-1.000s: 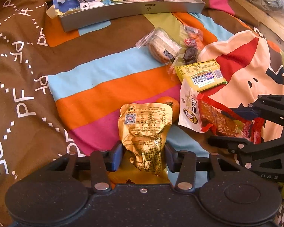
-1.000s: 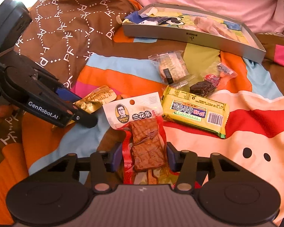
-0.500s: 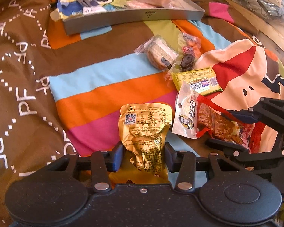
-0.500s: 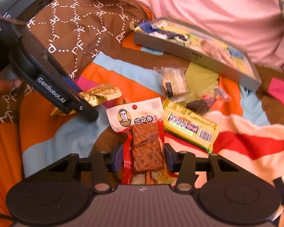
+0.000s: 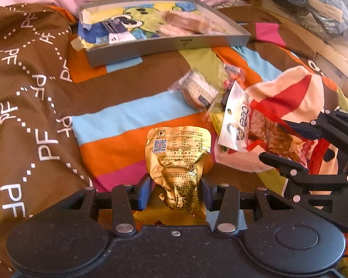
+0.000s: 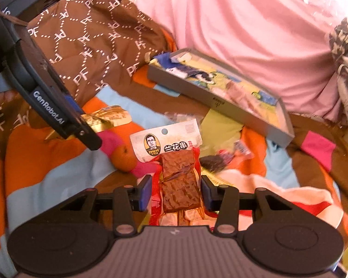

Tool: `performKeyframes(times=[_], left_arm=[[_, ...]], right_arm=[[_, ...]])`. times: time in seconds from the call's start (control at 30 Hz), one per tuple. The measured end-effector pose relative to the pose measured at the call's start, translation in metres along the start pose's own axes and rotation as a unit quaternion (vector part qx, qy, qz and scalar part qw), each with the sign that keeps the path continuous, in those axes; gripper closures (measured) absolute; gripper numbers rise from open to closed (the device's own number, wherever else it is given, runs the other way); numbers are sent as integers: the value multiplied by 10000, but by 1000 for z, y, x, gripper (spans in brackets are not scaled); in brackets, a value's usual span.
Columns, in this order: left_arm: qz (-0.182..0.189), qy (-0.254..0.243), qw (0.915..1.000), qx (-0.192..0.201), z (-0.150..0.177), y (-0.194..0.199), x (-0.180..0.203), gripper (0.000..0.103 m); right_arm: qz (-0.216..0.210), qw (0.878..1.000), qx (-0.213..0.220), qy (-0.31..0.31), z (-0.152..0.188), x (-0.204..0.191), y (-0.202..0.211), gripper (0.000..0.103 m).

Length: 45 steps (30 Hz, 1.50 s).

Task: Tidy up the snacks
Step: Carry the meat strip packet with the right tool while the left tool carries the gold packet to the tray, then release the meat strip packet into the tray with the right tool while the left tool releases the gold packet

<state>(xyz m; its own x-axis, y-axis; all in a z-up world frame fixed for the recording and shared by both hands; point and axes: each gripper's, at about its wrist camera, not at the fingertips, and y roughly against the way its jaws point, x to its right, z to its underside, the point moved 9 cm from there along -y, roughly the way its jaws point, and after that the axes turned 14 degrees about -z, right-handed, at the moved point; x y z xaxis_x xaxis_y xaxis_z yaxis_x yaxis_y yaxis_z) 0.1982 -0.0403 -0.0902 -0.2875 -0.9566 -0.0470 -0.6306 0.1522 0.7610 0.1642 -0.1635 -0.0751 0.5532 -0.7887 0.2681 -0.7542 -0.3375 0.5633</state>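
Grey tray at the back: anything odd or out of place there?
Yes. At the grey tray, torn paper lining hangs over its left front corner onto the blanket. Inside, the snacks lie loosely, in no clear order.

From where I steer, the gray tray (image 5: 167, 46) is my landmark. Its near wall faces me, and the brown and blue bedspread (image 5: 127, 108) directly before that wall lies bare, a free lane. To the right of that lane, nearer me than the tray's right half, a clear biscuit bag (image 5: 198, 90) and small candy wrappers (image 5: 232, 76) clutter the way. Inside the tray, its right half holds pale packets (image 5: 185, 23); its left holds torn blue wrappers (image 5: 109, 32).
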Motion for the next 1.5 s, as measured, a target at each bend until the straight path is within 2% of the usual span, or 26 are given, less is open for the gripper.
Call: performKeyframes(times=[0.23,0.4,0.6,0.77,0.87,0.93,1.03,1.17,1.33,1.5], left_arm=[[-121,147,9995,262,-16,7,-12,57],[-241,284,9980,514,-45,9,-23,57],[-350,594,9934,921,-102,7,-46,57],[-434,614,9888,1286,-161,-5,-49,57],[-451,704,9868,1390,-194,-18,-48,56],[-472,847,9857,1375,-213,-31,-49,56],[-464,1196,9856,1101,-235,-53,-52,56],[-570,1298,9850,987,-252,-75,-55,56],[-601,1355,9863,725,-254,-101,-58,56],[-689,1284,9877,562,-250,-121,-57,56]], right_arm=[[141,9998,112,0,-13,13,2,55],[209,9992,282,165,-33,31,2,55],[333,9981,486,176,-71,72,-4,55],[340,9978,536,196,-107,109,-10,55],[286,9983,510,-54,-128,134,-19,55],[295,9981,494,-215,-139,150,-27,55],[284,9973,432,-523,-151,171,-41,55],[205,9954,333,-870,-162,192,-63,55],[153,9932,139,-1148,-167,210,-99,55],[-105,9868,25,-1618,-166,223,-132,55]])
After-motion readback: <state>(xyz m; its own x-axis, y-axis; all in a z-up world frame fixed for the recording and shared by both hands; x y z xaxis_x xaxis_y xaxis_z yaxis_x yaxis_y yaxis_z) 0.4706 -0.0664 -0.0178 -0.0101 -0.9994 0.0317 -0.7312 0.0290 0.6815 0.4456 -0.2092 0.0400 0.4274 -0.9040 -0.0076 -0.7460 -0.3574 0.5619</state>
